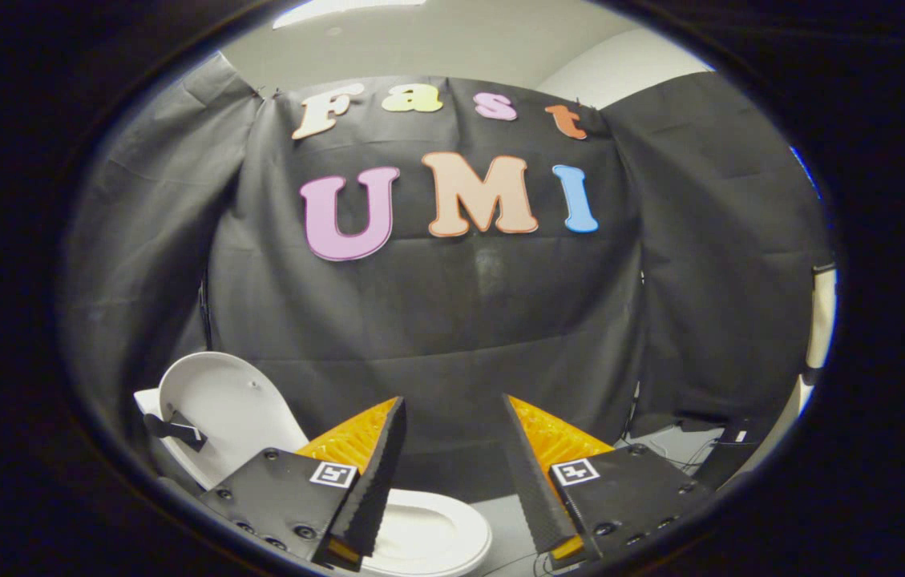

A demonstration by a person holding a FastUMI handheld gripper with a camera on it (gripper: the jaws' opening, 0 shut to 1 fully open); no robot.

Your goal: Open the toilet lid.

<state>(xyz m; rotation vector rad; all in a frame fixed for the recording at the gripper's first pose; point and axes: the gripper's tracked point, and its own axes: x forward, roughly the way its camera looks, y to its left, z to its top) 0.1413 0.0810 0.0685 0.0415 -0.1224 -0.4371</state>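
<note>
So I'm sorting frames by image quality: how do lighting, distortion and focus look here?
In the gripper view, fisheye bending curves the booth's cloth wall; lighting is dim and even, with no harsh glare; the raised toilet lid and seat stay reasonably sharp; the open gripper holds nothing.

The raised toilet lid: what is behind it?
Behind the raised lid hangs the booth's black cloth wall. The lid covers whatever it leans on, so no tank can be made out. The hand-held gripper is open, holding nothing, above the seat.
</note>
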